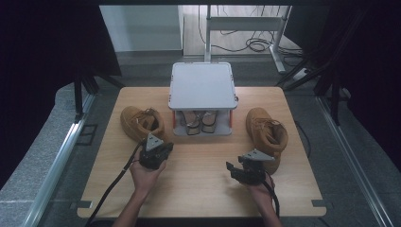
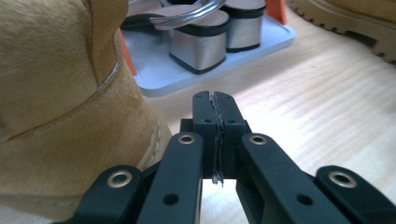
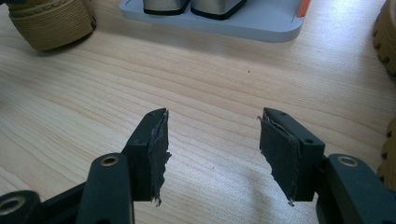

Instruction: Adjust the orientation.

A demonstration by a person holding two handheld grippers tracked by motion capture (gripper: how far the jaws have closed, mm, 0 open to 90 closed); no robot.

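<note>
Two tan suede boots lie on the wooden table: the left boot (image 1: 137,122) and the right boot (image 1: 267,132). Between them stands a grey two-level shoe rack (image 1: 202,85) with a pair of heeled shoes (image 1: 199,120) on its lower shelf. My left gripper (image 1: 152,144) is shut and empty, just right of the left boot's heel (image 2: 60,102); its tips (image 2: 215,100) point at the rack's lower shelf (image 2: 163,74). My right gripper (image 1: 242,163) stands open with nothing between its fingers (image 3: 212,126), low over bare wood, left of the right boot's sole (image 3: 386,37).
The rack's lower shelf (image 3: 243,21) lies ahead of the right gripper, the left boot (image 3: 51,23) far off at its upper left. Bare tabletop (image 1: 198,184) stretches between both hands. Dark curtains flank the table; a desk frame and cables stand behind it.
</note>
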